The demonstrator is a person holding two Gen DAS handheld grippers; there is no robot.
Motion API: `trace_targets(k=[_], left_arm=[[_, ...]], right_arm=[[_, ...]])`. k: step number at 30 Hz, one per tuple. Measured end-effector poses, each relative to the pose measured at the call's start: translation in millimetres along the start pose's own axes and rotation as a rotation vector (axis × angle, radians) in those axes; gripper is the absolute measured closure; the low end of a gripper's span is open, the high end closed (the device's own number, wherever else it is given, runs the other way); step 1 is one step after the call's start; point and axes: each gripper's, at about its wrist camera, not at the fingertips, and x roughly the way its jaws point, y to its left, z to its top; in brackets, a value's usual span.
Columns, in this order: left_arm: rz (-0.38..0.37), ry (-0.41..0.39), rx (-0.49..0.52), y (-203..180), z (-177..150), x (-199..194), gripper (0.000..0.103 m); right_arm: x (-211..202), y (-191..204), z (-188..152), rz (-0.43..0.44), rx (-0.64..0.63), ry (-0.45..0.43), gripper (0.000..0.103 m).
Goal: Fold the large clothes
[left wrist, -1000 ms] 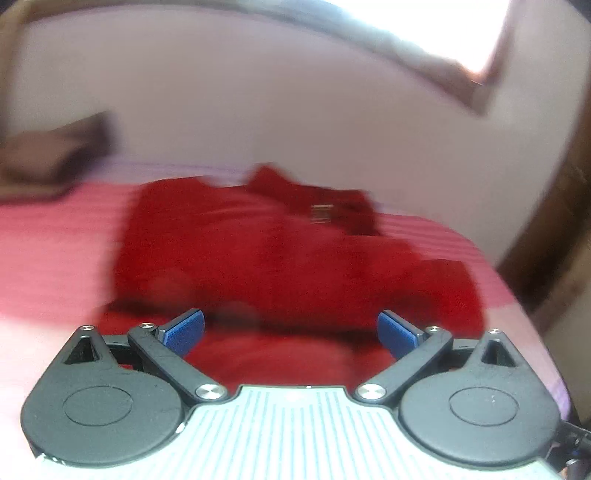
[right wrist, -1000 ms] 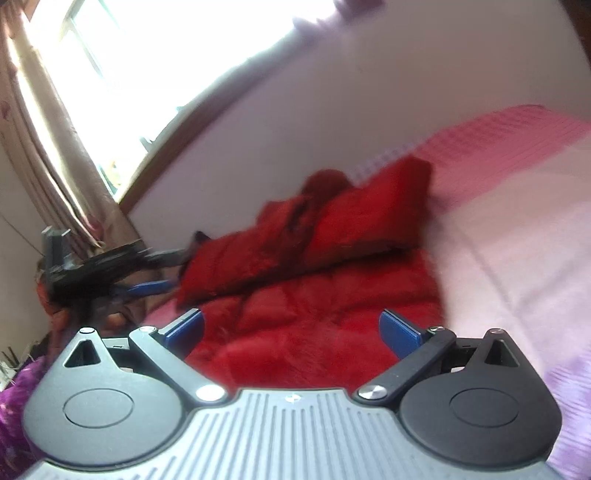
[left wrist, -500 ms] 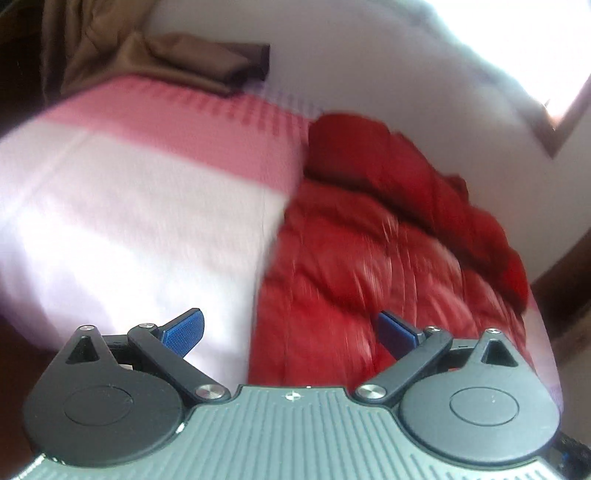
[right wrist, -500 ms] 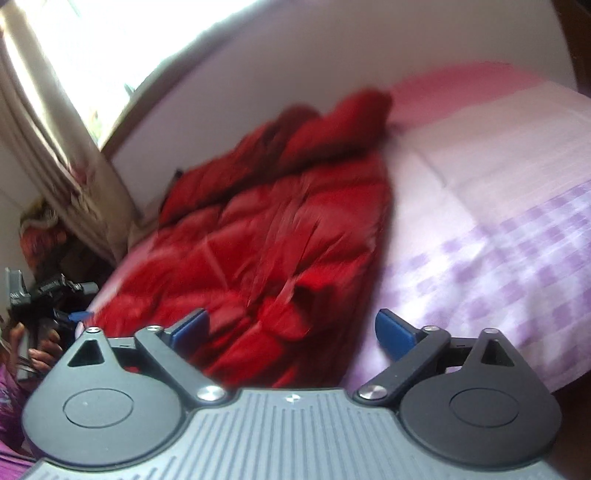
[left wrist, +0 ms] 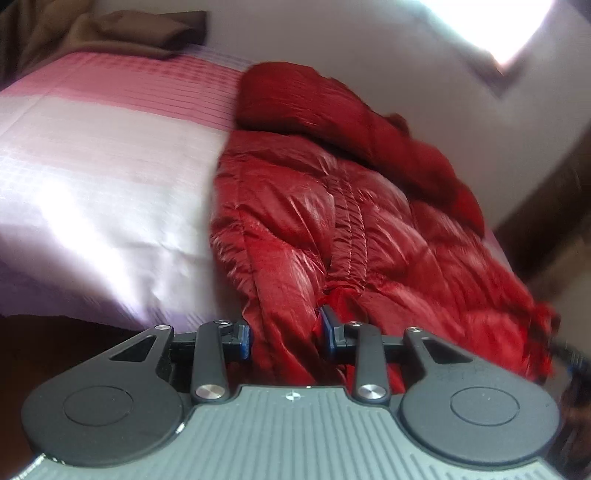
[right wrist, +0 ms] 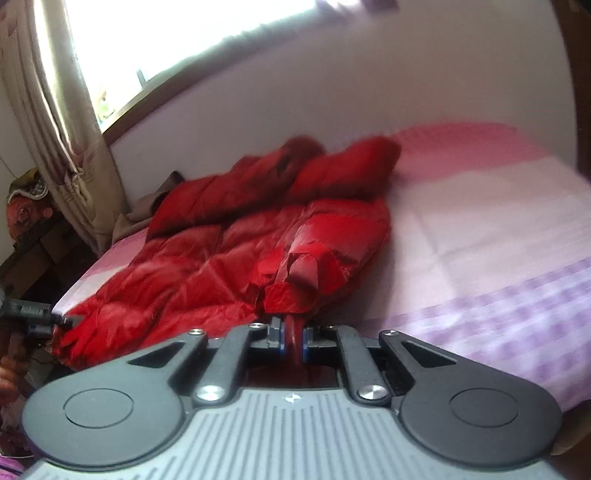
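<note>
A red puffy jacket (left wrist: 332,221) lies spread on the bed, its hood and a sleeve bunched toward the wall. At the near hem, my left gripper (left wrist: 284,332) has a thick bunch of the jacket between its blue pads, and its jaws are closing on it. In the right wrist view the jacket (right wrist: 240,251) stretches away to the left. My right gripper (right wrist: 293,339) is closing its jaws too, pinching a thin fold of the hem. The left gripper (right wrist: 72,320) also shows at that view's left edge, at the jacket's other corner.
The bed sheet (left wrist: 92,166) is banded pink, white and purple, with bare sheet (right wrist: 480,240) beside the jacket. A brown blanket (left wrist: 140,29) lies at the bed's far corner. A curtain (right wrist: 62,129) hangs by a bright window (right wrist: 166,37). A wall runs behind the bed.
Both grippers came down to the jacket's near hem. Their jaws went from wide open to closed on red fabric. The left view swung from facing the jacket to its left corner.
</note>
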Motion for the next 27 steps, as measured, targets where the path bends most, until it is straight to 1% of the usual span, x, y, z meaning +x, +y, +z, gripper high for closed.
trace_targets(k=[1,2,3,4,5,6,7,8,10,11,12,13,14,16,18,19,20,21,22,23,24,25,26,27], left_arm=[[-0.011,-0.001,0.005,0.5,-3.6,0.4,0.066],[-0.027,0.004,0.007,2.2,-5.6,0.9,0.058],[-0.037,0.016,0.011,4.3,-6.4,1.9,0.052],[-0.028,0.021,0.011,6.7,-6.4,2.3,0.04],[-0.003,0.007,0.011,10.2,-5.1,1.1,0.03],[0.015,-0.009,0.015,15.4,-3.6,-1.4,0.025],[0.027,-0.017,0.018,20.2,-0.1,-3.3,0.017],[0.029,-0.019,0.011,23.8,-0.7,-5.6,0.011],[0.03,-0.028,-0.008,29.9,-0.3,-8.4,0.008],[0.041,-0.034,-0.005,30.7,0.8,-7.6,0.005],[0.05,-0.033,-0.001,32.4,0.0,-6.4,0.004],[0.05,-0.031,-0.001,31.7,-1.7,-7.1,0.003],[0.039,-0.024,-0.004,32.3,-3.9,-9.3,0.003],[0.006,0.003,-0.015,32.1,-7.9,-0.9,0.003],[-0.008,0.013,-0.014,28.9,-12.4,6.4,0.003],[-0.013,0.009,-0.008,27.3,-14.3,8.4,0.006],[-0.014,0.003,0.001,25.3,-15.7,10.1,0.013],[-0.016,-0.004,0.013,22.6,-16.4,11.2,0.021],[-0.025,-0.007,0.028,19.4,-16.9,11.3,0.044],[-0.032,-0.005,0.042,15.0,-17.2,11.4,0.055],[-0.015,-0.014,0.061,9.6,-18.2,9.8,0.057],[0.009,-0.027,0.094,2.7,-19.7,7.6,0.062],[0.028,-0.038,0.121,-3.2,-21.3,5.8,0.065],[0.049,-0.049,0.142,-8.5,-22.8,3.4,0.065]], right_arm=[[-3.4,-4.7,0.7,-0.016,-0.002,0.0,0.095],[-5.0,-11.3,-1.7,-0.042,-0.006,0.009,0.095],[-3.7,-17.6,-5.0,-0.055,0.007,0.027,0.095],[-1.1,-25.6,-10.1,-0.064,0.037,0.048,0.095],[0.5,-32.4,-15.3,-0.061,0.073,0.057,0.094],[0.1,-36.9,-20.1,-0.045,0.098,0.051,0.09],[-0.9,-37.4,-23.4,-0.029,0.113,0.04,0.089],[-3.5,-38.3,-26.5,-0.023,0.134,0.025,0.084],[-6.4,-38.7,-29.8,-0.007,0.173,0.014,0.065],[-7.7,-39.6,-31.8,0.007,0.191,0.006,0.045],[-8.7,-36.6,-34.4,0.014,0.202,-0.008,0.027],[-9.0,-34.2,-36.9,0.014,0.204,-0.019,0.023],[-10.3,-33.0,-39.9,0.02,0.202,-0.023,0.022],[-4.0,-27.4,-41.7,0.055,0.208,-0.011,0.022],[4.5,-23.2,-44.6,0.058,0.212,0.009,0.023],[9.4,-20.5,-45.3,0.059,0.212,0.015,0.023],[12.3,-19.5,-47.1,0.063,0.213,0.012,0.023],[15.1,-19.3,-48.9,0.068,0.213,0.007,0.025],[15.6,-18.2,-51.0,0.071,0.209,0.006,0.03],[16.4,-17.8,-50.5,0.075,0.2,0.002,0.047],[16.9,-16.6,-50.7,0.076,0.192,0.0,0.061],[17.7,-15.9,-50.5,0.073,0.191,0.0,0.064],[18.4,-16.5,-50.5,0.074,0.193,-0.001,0.071],[18.4,-17.4,-50.5,0.079,0.198,-0.006,0.076]])
